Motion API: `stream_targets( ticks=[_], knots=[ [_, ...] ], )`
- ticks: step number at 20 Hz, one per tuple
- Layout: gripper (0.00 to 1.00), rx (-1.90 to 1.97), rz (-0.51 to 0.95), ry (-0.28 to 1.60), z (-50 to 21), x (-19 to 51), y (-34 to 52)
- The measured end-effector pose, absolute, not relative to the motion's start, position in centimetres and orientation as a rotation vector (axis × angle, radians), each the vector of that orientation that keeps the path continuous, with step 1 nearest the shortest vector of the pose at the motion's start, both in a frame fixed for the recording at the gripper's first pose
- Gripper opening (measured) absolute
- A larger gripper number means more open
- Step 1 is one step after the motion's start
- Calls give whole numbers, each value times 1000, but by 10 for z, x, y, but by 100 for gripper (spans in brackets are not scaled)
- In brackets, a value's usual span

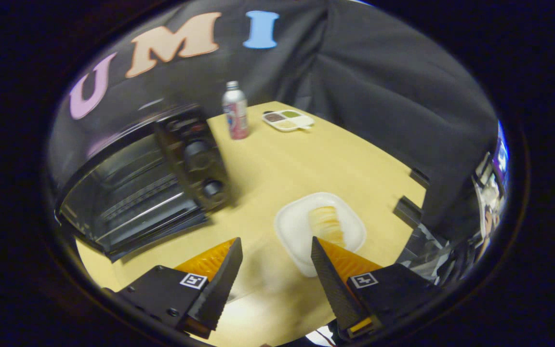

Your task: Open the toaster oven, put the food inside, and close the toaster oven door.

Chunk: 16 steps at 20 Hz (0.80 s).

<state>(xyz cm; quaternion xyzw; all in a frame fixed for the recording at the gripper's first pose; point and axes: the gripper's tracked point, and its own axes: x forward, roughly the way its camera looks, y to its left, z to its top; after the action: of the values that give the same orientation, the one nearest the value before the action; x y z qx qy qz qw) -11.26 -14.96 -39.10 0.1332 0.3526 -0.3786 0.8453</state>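
A black toaster oven (162, 178) stands on the wooden table, beyond and to the left of my fingers. Its door (159, 230) is folded down flat and the wire rack (138, 197) inside shows. A pale, ridged piece of food (325, 222) lies on a white square plate (292, 226) just ahead of my right finger, whose tip overlaps the plate's near edge. My gripper (276, 246) hovers above the table, open, with nothing between its fingers.
A drink bottle (235, 115) stands upright at the back of the table (277, 164), right of the oven. A white divided tray (288, 119) with sauces lies beside it. Dark clamps (410, 207) sit on the table's right edge.
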Motion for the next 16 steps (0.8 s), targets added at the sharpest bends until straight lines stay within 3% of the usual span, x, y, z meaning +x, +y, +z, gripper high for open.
stream_targets(
  ticks=[4,12,16],
  knots=[
    [92,327,-877,752,-409,-133,-191],
    [91,377,-833,811,-460,-125,-208],
    [74,381,-843,828,-470,-128,-210]
  ],
)
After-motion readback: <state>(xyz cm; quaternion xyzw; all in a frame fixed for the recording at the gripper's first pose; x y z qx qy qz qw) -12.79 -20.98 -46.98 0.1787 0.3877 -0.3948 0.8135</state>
